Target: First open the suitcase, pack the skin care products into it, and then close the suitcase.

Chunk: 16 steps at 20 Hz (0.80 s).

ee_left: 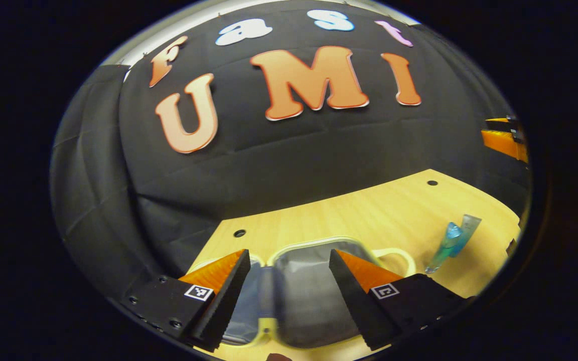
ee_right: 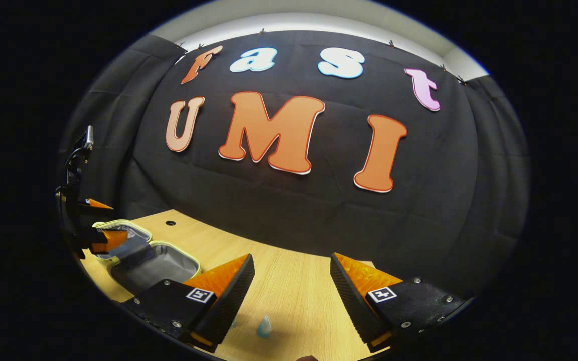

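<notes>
The small suitcase lies open on the tabletop under the empty, spread left gripper, while the blue skin care tube waits unpacked beside it beneath the open-fingered right gripper; packing and closing remain.

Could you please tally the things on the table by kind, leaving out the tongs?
Suitcase, open, grey lining, pale rim: 1
Skin care tube, blue-green, lying on the table beside the suitcase: 1
Total: 2
</notes>
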### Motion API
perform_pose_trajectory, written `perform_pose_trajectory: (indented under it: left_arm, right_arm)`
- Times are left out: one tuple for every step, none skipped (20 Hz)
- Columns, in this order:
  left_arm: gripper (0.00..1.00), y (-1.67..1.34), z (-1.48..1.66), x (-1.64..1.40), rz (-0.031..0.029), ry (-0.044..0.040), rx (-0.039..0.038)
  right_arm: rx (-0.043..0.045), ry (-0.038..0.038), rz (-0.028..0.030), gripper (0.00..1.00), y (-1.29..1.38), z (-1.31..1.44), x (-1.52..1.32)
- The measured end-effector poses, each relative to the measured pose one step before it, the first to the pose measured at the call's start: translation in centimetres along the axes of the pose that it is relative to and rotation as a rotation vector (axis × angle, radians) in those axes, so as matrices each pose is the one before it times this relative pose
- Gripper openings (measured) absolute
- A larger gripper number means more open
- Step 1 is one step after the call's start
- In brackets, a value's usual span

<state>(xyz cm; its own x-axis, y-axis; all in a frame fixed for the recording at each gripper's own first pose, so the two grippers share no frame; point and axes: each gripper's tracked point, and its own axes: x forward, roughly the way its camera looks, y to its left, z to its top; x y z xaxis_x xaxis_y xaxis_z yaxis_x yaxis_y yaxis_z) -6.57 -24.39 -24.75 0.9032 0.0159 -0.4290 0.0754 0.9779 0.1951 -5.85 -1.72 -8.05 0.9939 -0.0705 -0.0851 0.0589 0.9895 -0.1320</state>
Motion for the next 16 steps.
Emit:
perform_pose_trajectory:
  left_arm:
    - [0.98,-2.413,0.341,-0.162,-0.02757,-0.00783,0.00602]
    - [0.98,-2.225,0.270,0.184,-0.03168,-0.00136,0.00481]
    - [0.98,-2.115,0.059,0.123,-0.02436,0.00098,0.00419]
    - [0.98,-2.100,0.028,0.239,-0.02630,0.00003,-0.00174]
    - [0.98,-1.995,-0.279,0.186,-0.02175,0.00675,-0.00288]
    - [0.98,-1.772,-0.101,0.351,-0.02045,0.00515,-0.01050]
    - [0.98,-1.568,-0.227,0.332,-0.01803,0.00747,-0.01294]
    - [0.98,-1.555,-0.357,0.304,-0.01762,0.00323,-0.01143]
    - [0.98,-1.510,-0.643,0.430,-0.01313,0.00794,-0.00962]
    - [0.98,-1.291,-0.185,0.458,-0.01698,-0.00296,-0.01154]
    - [0.98,-1.187,-0.326,0.415,-0.01693,0.00217,-0.00681]
    - [0.98,-1.117,-0.439,0.531,-0.01814,0.00479,-0.00536]
    - [0.98,-1.238,-0.645,0.643,-0.01786,0.00697,-0.00479]
    - [0.98,-1.093,-0.807,0.849,-0.01880,0.00917,-0.00419]
    - [0.98,-0.818,-1.127,1.127,-0.00975,0.01305,-0.00116]
    - [0.98,-0.694,-0.837,1.055,-0.00749,0.01497,-0.00611]
  right_arm:
    - [0.00675,0.01416,0.02298,0.95,0.019,-0.916,-0.075]
    - [-0.00047,0.01801,0.01761,0.96,-0.137,-1.052,0.001]
    - [-0.00397,0.02365,0.01642,0.96,-0.112,-1.196,0.026]
    - [-0.00278,0.01964,0.01545,0.96,-0.092,-1.051,-0.016]
    - [0.00293,0.01712,0.01714,0.96,-0.070,-0.867,0.096]
    - [0.00731,0.01549,0.02000,0.96,-0.041,-0.824,0.061]
    - [0.00620,0.01190,0.01859,0.95,-0.011,-0.674,0.166]
    - [0.00301,0.01008,0.01739,0.96,-0.087,-0.687,0.146]
    - [-0.00377,0.01041,0.01594,0.95,-0.021,-0.694,0.186]
    - [-0.00664,0.00971,0.01036,0.96,-0.112,-0.504,0.236]
    - [-0.00770,0.01201,0.01122,0.96,-0.077,-0.597,0.235]
    - [-0.00752,0.01162,0.00632,0.96,-0.152,-0.619,0.235]
    - [-0.00314,0.00617,0.00978,0.96,-0.004,-0.396,0.138]
    - [-0.00287,0.00101,0.00305,0.96,-0.121,-0.434,0.031]
    - [0.00334,0.00086,0.00958,0.96,-0.029,-0.335,-0.002]
    - [0.00425,0.00693,0.00334,0.96,-0.123,-0.581,0.096]
